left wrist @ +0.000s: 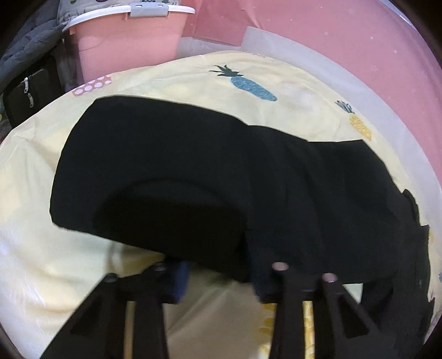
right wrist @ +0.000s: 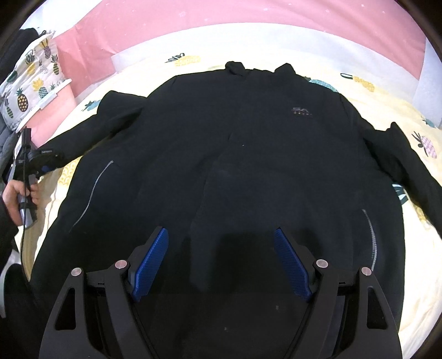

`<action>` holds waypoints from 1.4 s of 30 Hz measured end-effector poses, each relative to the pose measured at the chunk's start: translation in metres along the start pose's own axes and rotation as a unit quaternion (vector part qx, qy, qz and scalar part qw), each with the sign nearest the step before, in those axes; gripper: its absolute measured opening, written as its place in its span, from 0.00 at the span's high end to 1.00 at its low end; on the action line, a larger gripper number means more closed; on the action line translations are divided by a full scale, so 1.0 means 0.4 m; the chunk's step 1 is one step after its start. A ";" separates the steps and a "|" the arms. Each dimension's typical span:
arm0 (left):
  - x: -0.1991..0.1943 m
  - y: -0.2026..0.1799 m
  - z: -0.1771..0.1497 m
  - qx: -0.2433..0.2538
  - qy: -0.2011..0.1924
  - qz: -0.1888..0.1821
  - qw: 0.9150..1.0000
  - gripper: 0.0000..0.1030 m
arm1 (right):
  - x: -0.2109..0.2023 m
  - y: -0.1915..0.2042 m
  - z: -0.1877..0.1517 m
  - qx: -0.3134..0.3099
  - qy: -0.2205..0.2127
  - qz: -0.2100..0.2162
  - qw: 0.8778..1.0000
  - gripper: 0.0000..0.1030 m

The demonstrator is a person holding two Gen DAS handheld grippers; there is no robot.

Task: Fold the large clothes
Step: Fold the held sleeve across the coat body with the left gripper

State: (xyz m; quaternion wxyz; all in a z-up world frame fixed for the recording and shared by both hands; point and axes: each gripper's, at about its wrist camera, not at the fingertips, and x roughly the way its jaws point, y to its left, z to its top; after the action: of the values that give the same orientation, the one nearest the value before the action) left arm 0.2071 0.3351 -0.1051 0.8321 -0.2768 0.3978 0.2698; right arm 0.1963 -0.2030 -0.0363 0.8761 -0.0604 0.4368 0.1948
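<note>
A large black jacket [right wrist: 234,138] lies flat, front up, on a yellow pineapple-print sheet [right wrist: 400,110], with both sleeves spread out. The left wrist view shows its left sleeve [left wrist: 193,165] running across the sheet [left wrist: 41,262]. My left gripper [left wrist: 221,281] sits at the cuff end with its fingers drawn close on the black fabric edge; the picture is blurred there. In the right wrist view the left gripper [right wrist: 44,165] meets that cuff, and a hand [right wrist: 13,196] holds it. My right gripper [right wrist: 221,234] hovers open over the jacket's lower front, its blue pads [right wrist: 150,265] wide apart with nothing between them.
A pink bin [left wrist: 124,41] with a white rim stands beyond the sheet's far left corner, with a pineapple-print cloth [right wrist: 27,82] on top. A black zipped bag [left wrist: 30,91] lies at the left. A pink surface [right wrist: 248,16] runs along the far side.
</note>
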 end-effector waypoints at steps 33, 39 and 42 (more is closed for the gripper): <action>-0.410 -0.790 -0.078 0.305 -0.103 -0.217 0.921 0.90 | -0.137 -0.297 -0.115 0.143 -0.039 -0.046 0.988 0.23; -0.298 -0.935 -0.242 0.363 -0.037 -0.232 0.902 0.90 | -0.140 -0.353 -0.134 0.159 -0.041 -0.059 0.985 0.23; -0.264 -0.985 -0.338 0.388 -0.012 -0.224 0.894 0.89 | -0.135 -0.375 -0.144 0.164 -0.039 -0.062 0.984 0.23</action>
State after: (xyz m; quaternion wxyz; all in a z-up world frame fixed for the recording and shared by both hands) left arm 0.3447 -0.0568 0.0056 0.9165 -0.0099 0.3882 -0.0960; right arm 0.1835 -0.3721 -0.0384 0.9008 0.0649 0.4240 0.0676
